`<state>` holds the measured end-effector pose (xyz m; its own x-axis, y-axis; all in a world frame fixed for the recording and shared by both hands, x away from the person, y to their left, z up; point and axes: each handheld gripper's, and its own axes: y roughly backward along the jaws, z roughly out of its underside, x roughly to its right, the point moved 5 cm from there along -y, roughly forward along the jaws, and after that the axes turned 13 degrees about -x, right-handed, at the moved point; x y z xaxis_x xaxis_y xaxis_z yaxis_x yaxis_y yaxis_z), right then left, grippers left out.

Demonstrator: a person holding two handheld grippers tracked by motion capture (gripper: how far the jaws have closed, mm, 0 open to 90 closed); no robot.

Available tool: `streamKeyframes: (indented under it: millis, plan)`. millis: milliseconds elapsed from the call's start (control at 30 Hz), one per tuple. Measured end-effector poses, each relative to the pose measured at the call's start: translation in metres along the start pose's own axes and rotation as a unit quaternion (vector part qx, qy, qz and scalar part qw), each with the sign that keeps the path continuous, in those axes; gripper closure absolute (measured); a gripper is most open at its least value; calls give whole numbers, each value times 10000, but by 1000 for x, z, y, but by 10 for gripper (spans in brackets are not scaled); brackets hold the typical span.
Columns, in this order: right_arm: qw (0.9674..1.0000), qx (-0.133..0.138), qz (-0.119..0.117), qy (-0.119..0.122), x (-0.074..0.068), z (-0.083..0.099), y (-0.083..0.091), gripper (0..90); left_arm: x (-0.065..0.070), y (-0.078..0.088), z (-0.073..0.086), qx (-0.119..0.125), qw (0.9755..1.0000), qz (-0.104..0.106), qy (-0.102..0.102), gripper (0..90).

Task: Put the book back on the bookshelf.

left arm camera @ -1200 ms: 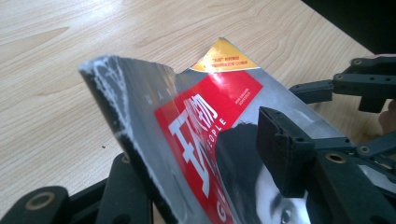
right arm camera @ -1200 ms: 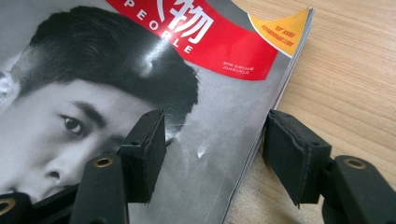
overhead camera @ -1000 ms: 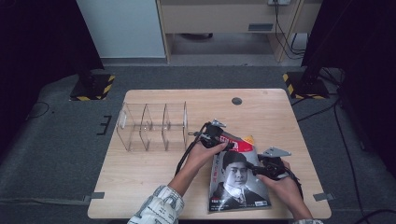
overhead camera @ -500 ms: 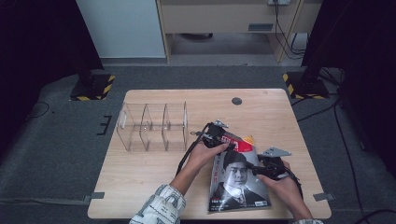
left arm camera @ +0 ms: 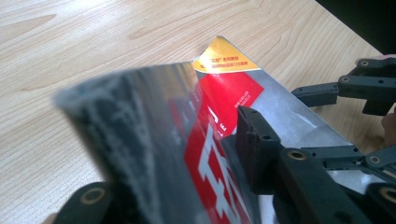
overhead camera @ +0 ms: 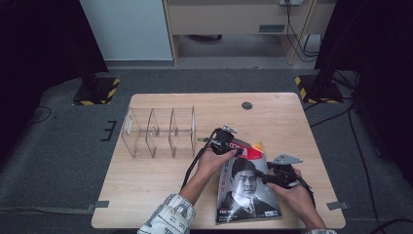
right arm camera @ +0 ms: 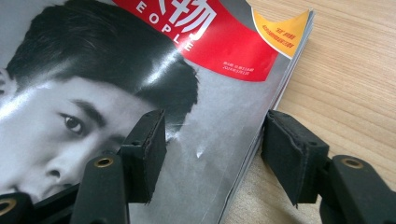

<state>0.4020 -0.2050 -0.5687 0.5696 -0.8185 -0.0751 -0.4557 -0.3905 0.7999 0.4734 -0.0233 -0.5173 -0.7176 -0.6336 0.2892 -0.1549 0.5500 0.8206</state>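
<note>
Left gripper view shows my left gripper (left arm camera: 205, 154) just closing onto the magazine (overhead camera: 246, 187) corner to lift it; my right gripper (right arm camera: 212, 154) straddles its edge, unclamped, steadying.

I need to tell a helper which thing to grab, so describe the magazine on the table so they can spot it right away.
On the wooden table, look at the near right corner, right of the clear divider rack. The magazine lies there between two handheld grippers: a black-and-white portrait cover with a red title band and a curled yellow corner.
</note>
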Motion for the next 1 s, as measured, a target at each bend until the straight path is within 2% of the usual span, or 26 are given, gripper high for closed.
streamKeyframes:
  millis: [100, 300, 400, 567, 633, 833, 1000]
  plan:
    - [10000, 9, -2, -6, 0, 0, 0, 398, 0, 2, 0, 97, 9999, 136, 12, 771]
    - [10000, 13, -35, -77, 0, 0, 0, 375, -2, 5, 0, 173, 9997, 127, 79, 819]
    - [9999, 10, 1, -140, 4, 1, 2, 355, 0, 7, -1, 258, 9994, 189, 108, 826]
    - [9982, 321, 85, -492, 19, -1, 16, 352, 5, 11, -5, 309, 9994, 178, 17, 831]
    - [9976, 364, 96, -572, 24, 0, 19, 351, 6, 12, -7, 324, 9994, 154, 1, 834]
    - [9947, 439, 386, -851, 40, 3, 24, 350, 7, 17, -10, 359, 9993, 125, 41, 842]
    - [9917, 294, 714, -1026, 49, 9, 24, 340, 9, 22, -12, 409, 9991, 115, 67, 847]
